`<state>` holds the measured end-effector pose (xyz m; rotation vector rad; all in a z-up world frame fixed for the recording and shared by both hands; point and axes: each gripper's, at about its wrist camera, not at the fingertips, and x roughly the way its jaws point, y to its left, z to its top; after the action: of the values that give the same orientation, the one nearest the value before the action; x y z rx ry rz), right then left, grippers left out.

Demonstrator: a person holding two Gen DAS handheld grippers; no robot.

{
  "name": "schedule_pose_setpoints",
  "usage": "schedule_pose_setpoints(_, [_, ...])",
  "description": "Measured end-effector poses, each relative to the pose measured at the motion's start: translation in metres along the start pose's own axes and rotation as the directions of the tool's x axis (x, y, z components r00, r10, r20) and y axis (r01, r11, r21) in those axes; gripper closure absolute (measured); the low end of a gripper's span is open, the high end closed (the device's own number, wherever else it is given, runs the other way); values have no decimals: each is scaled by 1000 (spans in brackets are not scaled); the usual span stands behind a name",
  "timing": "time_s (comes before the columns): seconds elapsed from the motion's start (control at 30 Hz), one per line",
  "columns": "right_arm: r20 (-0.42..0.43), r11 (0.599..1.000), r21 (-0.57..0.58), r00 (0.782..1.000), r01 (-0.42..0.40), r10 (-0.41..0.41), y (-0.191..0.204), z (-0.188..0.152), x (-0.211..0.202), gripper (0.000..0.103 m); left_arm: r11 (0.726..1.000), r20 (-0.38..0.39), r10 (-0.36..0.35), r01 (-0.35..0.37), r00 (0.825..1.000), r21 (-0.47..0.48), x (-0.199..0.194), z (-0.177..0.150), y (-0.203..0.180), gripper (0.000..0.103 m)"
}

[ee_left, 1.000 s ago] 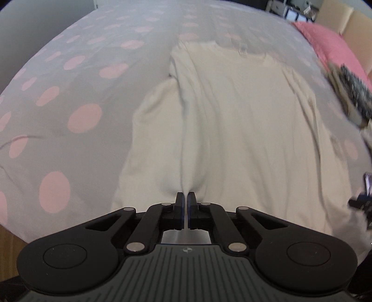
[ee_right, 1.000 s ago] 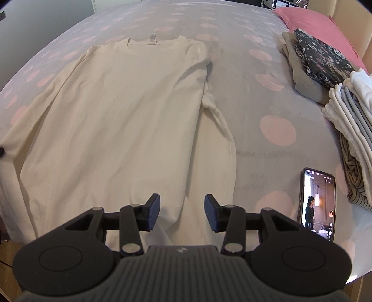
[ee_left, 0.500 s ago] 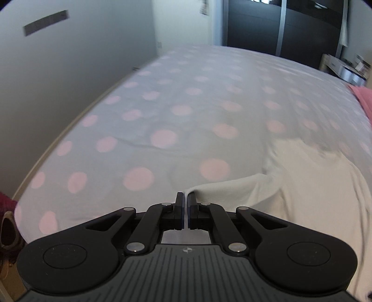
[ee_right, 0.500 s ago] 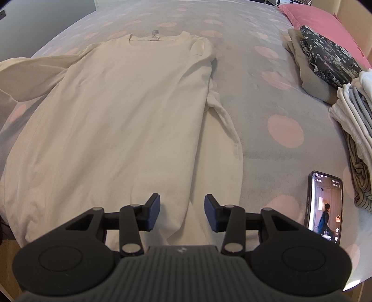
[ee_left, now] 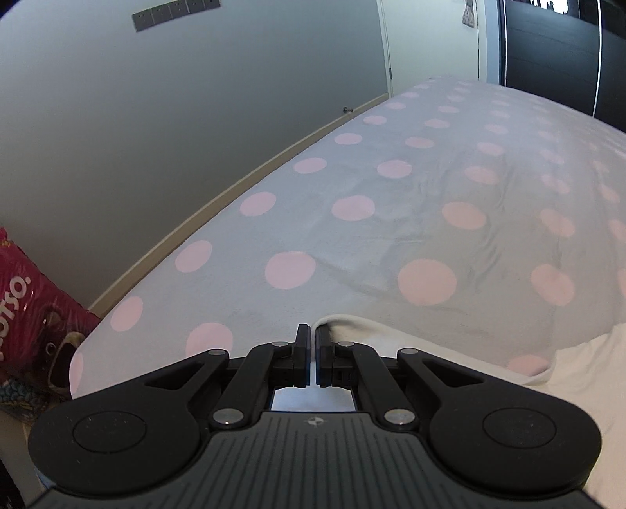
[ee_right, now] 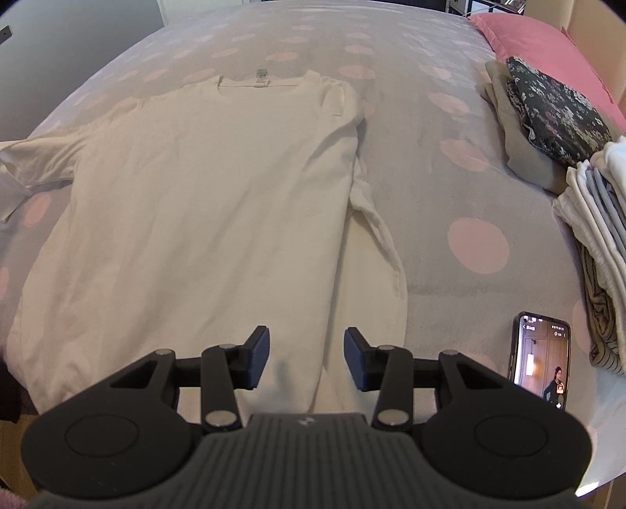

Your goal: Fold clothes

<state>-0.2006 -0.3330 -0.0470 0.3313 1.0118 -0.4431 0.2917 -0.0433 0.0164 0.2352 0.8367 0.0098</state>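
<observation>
A cream long-sleeved shirt [ee_right: 203, 203] lies flat on the grey bed with pink dots [ee_right: 450, 195], neck label at the far end. Its left sleeve [ee_right: 35, 156] is stretched out to the left; the right sleeve [ee_right: 375, 242] lies along the body. My left gripper [ee_left: 314, 333] is shut on the left sleeve's cuff [ee_left: 352, 325] and holds it out over the bed's left part. My right gripper [ee_right: 306, 348] is open and empty, just above the shirt's hem at the near edge.
A phone [ee_right: 542, 358] with a lit screen lies near the right front edge. Stacks of folded clothes [ee_right: 594, 219] and a floral garment [ee_right: 555, 105] sit at the right, a pink pillow [ee_right: 524, 35] behind. A grey wall [ee_left: 156, 117] and a pink bag [ee_left: 27, 309] stand left of the bed.
My left gripper has pulled the left sleeve from along the body out to the left, and now faces the wall. The right gripper has stayed open near the hem.
</observation>
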Motion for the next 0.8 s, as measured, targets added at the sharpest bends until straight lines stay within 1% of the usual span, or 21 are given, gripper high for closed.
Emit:
schedule_pose_setpoints(0.07, [-15, 1000, -20, 1000, -5, 5, 5, -3, -3, 57, 1000, -22, -9, 10, 1000, 24, 4, -3, -7, 102])
schedule_pose_setpoints(0.17, [-40, 998, -57, 999, -16, 13, 14, -9, -5, 57, 999, -1, 4, -4, 1000, 35, -3, -7, -11, 96])
schedule_pose_setpoints(0.23, [-52, 995, -93, 998, -32, 27, 22, -14, -5, 57, 999, 20, -4, 4, 1000, 33, -12, -9, -13, 88])
schedule_pose_setpoints(0.37, [-52, 981, -193, 998, -31, 21, 44, -23, -4, 57, 998, 17, -51, 51, 999, 47, -23, -10, -21, 87])
schedule_pose_setpoints(0.4, [-57, 974, -226, 998, -23, 11, 51, -26, 0, 57, 997, 16, -57, 56, 998, 53, -26, -10, -23, 87])
schedule_pose_setpoints(0.5, [-60, 952, -305, 997, 31, -52, 64, -32, 12, 60, 996, 19, -74, 73, 997, 56, -32, -9, -27, 87])
schedule_pose_setpoints(0.53, [-57, 944, -327, 996, 52, -75, 66, -34, 16, 62, 995, 19, -80, 79, 997, 53, -34, -8, -27, 87])
schedule_pose_setpoints(0.57, [-54, 935, -346, 994, 74, -98, 68, -35, 20, 71, 995, 19, -87, 86, 996, 49, -36, -8, -28, 86])
schedule_pose_setpoints(0.6, [-51, 927, -363, 991, 95, -122, 68, -35, 22, 78, 995, 19, -91, 90, 996, 47, -37, -7, -27, 86])
schedule_pose_setpoints(0.63, [-49, 919, -376, 988, 118, -147, 68, -34, 23, 90, 995, 18, -95, 94, 995, 45, -39, -7, -27, 86])
schedule_pose_setpoints(0.67, [-44, 913, -383, 985, 139, -168, 67, -33, 23, 98, 994, 17, -99, 99, 995, 43, -40, -7, -26, 86])
schedule_pose_setpoints(0.8, [-6, 916, -335, 972, 218, -234, 46, -11, 1, 100, 994, 7, -106, 106, 994, 37, -40, -7, -24, 86])
